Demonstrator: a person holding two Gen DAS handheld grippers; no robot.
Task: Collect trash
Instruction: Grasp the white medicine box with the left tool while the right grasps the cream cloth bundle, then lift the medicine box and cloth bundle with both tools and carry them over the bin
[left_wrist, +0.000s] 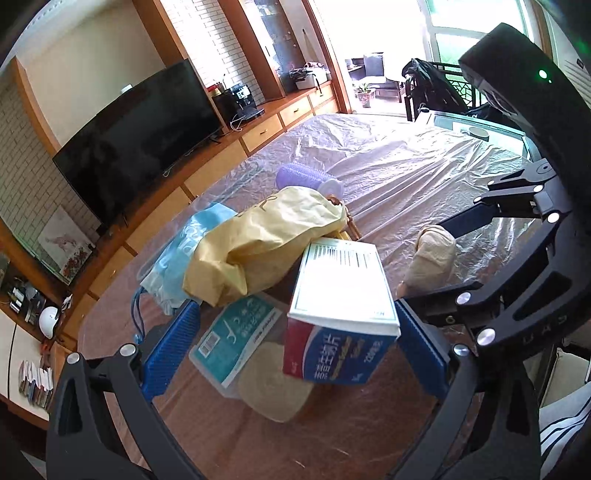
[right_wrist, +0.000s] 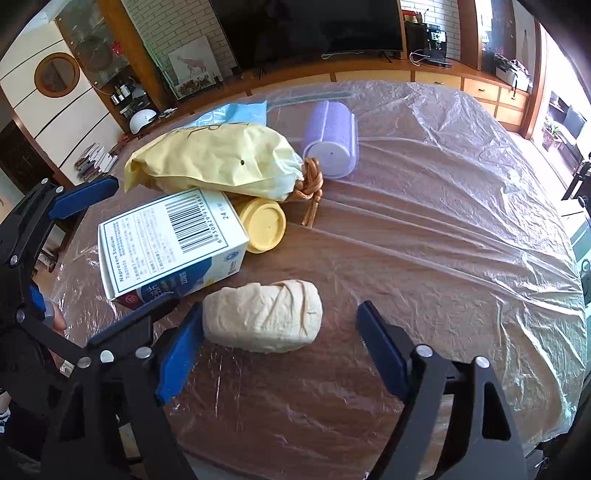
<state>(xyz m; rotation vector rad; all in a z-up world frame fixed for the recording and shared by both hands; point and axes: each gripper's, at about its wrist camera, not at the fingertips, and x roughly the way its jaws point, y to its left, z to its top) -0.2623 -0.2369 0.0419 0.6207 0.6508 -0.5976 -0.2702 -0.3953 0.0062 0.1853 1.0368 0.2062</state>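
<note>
A white, blue and red medicine box (left_wrist: 341, 306) (right_wrist: 166, 243) stands tilted on the plastic-covered table. My left gripper (left_wrist: 291, 349) is open around it, with one blue pad on each side of the box. A crumpled beige tissue wad (right_wrist: 264, 317) (left_wrist: 430, 258) lies just right of the box. My right gripper (right_wrist: 280, 347) is open, with its pads on either side of the wad and the left pad close to it. A yellow bag (right_wrist: 210, 162) (left_wrist: 266, 243) lies behind the box.
A purple lint roller (right_wrist: 332, 140), a yellow lid (right_wrist: 264, 225), a light blue bag (left_wrist: 181, 258), a teal-labelled clear case (left_wrist: 236, 339) and a beige pad (left_wrist: 273, 384) lie on the table (right_wrist: 443, 240). A TV (left_wrist: 136, 140) and cabinets stand beyond the far edge.
</note>
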